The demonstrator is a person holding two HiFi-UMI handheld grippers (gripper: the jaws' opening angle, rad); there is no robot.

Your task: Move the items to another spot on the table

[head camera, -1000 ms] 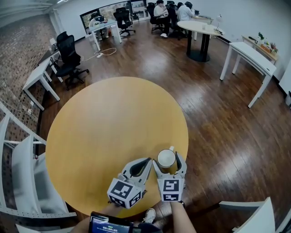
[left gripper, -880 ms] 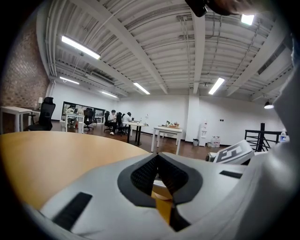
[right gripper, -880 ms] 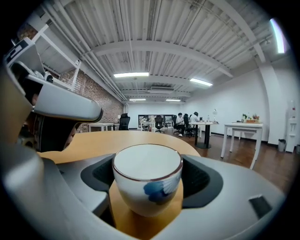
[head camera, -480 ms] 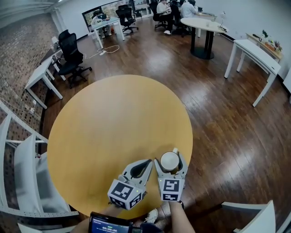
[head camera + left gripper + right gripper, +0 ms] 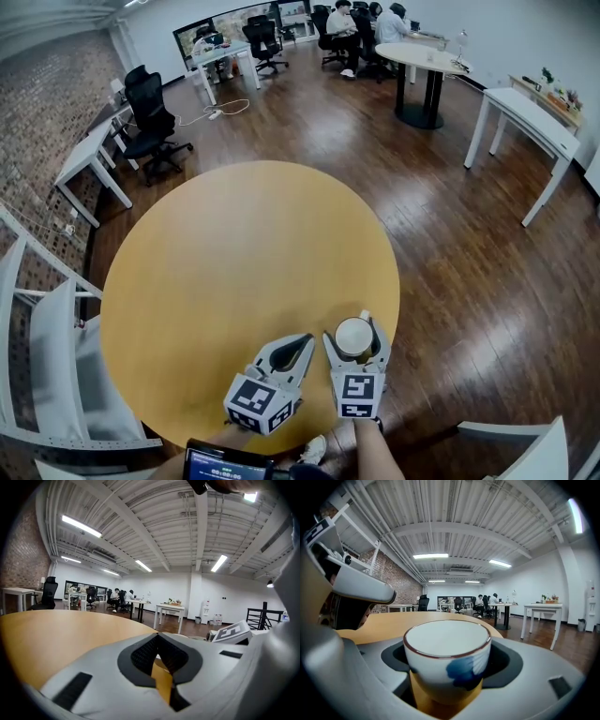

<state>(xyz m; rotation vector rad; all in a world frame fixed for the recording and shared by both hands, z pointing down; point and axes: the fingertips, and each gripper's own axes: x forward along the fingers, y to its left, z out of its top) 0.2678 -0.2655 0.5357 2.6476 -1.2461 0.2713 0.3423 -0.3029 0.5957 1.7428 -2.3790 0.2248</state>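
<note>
The right tongs (image 5: 355,335) are clenched on a small white cup (image 5: 447,651), which stands upright between them at about five o'clock on the round bench (image 5: 225,253), close to its near rim. I cannot tell whether its foot touches the wood. The left tongs (image 5: 303,343) sit just beside the cup at its nine o'clock, pinched together on nothing. The open bench spreads from ten to twelve o'clock of the cup, so I'd judge the right tongs alone should carry it that way.
</note>
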